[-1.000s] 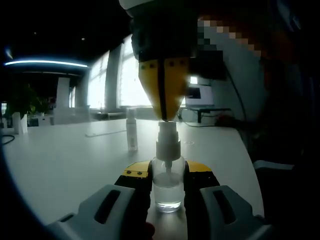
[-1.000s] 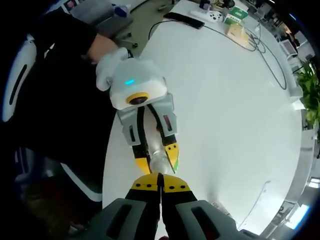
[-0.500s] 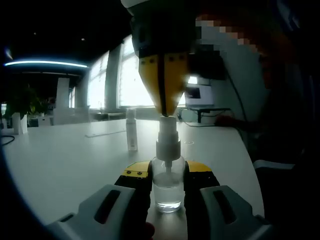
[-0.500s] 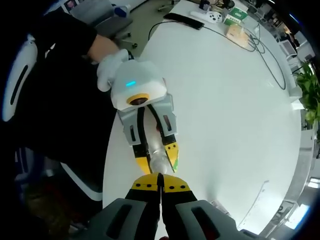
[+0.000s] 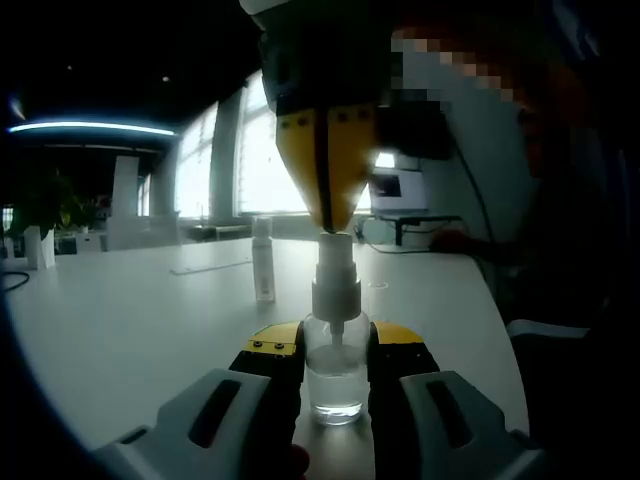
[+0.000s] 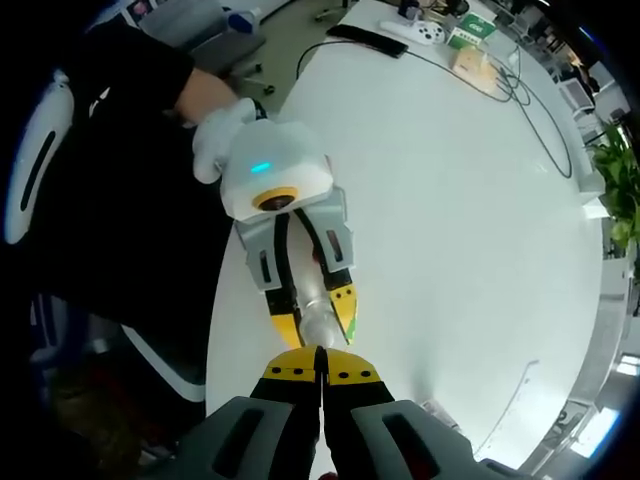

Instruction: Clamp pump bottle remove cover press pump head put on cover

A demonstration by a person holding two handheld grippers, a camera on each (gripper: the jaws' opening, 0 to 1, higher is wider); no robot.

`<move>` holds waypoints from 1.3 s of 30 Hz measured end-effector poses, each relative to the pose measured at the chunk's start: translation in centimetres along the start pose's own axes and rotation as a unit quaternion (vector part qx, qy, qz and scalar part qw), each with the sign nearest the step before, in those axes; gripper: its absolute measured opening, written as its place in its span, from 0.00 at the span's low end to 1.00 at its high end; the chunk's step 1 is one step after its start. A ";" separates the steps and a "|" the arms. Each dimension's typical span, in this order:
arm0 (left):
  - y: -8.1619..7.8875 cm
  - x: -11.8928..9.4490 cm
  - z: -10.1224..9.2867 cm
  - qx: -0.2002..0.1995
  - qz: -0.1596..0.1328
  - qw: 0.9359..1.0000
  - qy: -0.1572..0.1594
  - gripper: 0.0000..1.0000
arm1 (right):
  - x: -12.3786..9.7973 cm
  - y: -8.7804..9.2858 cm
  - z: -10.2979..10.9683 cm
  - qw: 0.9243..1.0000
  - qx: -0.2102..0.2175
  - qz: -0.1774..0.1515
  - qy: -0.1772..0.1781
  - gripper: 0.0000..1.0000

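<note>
Both grippers work over a white table [image 6: 480, 200]: left [image 5: 335, 345] pinching pump bottle [image 5: 335, 370], right [image 6: 319, 368] pressed together.

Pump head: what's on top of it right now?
The right claw, jaws shut, tip down on the pump head of the pump bottle held by the left claw. The contact spot itself is covered by the tip.

Bright windows [image 5: 215, 165] light a long white table [image 6: 450, 200] in a dim office
</note>
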State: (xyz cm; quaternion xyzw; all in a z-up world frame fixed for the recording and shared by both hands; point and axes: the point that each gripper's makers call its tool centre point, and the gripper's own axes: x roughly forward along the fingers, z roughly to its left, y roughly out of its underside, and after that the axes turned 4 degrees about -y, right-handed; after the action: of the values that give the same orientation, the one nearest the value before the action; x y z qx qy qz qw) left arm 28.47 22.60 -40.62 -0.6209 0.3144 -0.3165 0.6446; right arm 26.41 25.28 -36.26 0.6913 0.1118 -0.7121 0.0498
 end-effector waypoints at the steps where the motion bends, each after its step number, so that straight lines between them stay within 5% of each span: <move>1: 0.0 0.0 0.0 0.000 0.000 1.000 0.000 0.16 | 0.0 0.0 0.0 1.000 0.000 0.000 0.000 0.00; 22: 0.0 0.0 -0.1 -0.001 0.001 1.000 0.000 0.16 | 0.6 0.1 0.0 1.000 0.015 0.005 0.003 0.00; 31: 0.0 0.0 0.0 0.000 0.001 1.000 0.000 0.16 | 0.1 0.1 -0.1 0.999 0.027 -0.022 0.012 0.00; 39: 0.1 0.0 0.0 0.000 0.001 1.000 0.000 0.16 | 0.0 -0.2 -0.5 1.000 0.006 -0.002 0.014 0.00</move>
State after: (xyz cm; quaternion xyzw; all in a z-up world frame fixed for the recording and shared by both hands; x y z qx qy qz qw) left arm 28.47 22.59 -40.71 -0.6207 0.3146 -0.3157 0.6450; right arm 26.86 25.55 -36.26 0.7010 0.1094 -0.7034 0.0422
